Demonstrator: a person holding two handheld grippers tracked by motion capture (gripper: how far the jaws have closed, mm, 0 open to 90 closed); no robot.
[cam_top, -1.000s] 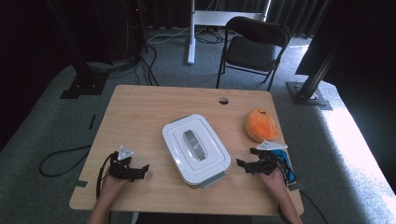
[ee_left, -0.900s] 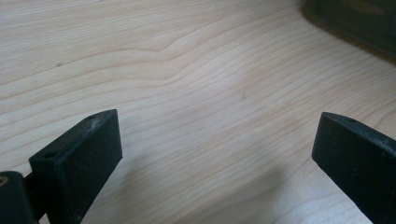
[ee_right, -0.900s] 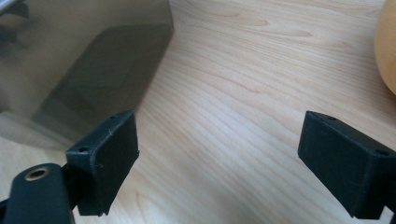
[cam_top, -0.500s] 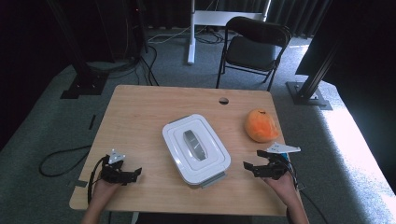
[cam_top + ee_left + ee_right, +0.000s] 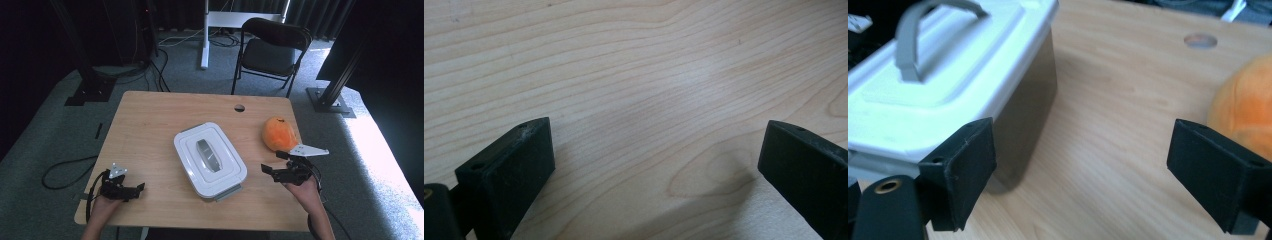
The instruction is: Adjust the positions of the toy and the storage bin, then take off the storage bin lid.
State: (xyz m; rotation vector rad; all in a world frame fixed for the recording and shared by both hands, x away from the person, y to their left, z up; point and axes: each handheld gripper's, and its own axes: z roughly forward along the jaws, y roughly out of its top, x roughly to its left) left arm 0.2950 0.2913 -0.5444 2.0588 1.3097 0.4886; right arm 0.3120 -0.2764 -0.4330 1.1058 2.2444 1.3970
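Observation:
A white lidded box with a grey handle sits mid-table, one corner toward me. An orange rounded soft object lies to its right. My right gripper hovers low just right of the box and in front of the orange object, open and holding nothing. In the right gripper view its jaws stand wide apart around bare wood, with the box at left and the orange object at right. My left gripper is near the front left corner, open over bare tabletop.
The wooden table has a cable hole at its far edge. A black folding chair stands beyond the table. Dark stands and cables lie on the grey floor around it.
My left gripper has drawn back to the left, toward the front left corner. My right gripper has shifted slightly to the right. Both stay open; the box and orange object have not moved.

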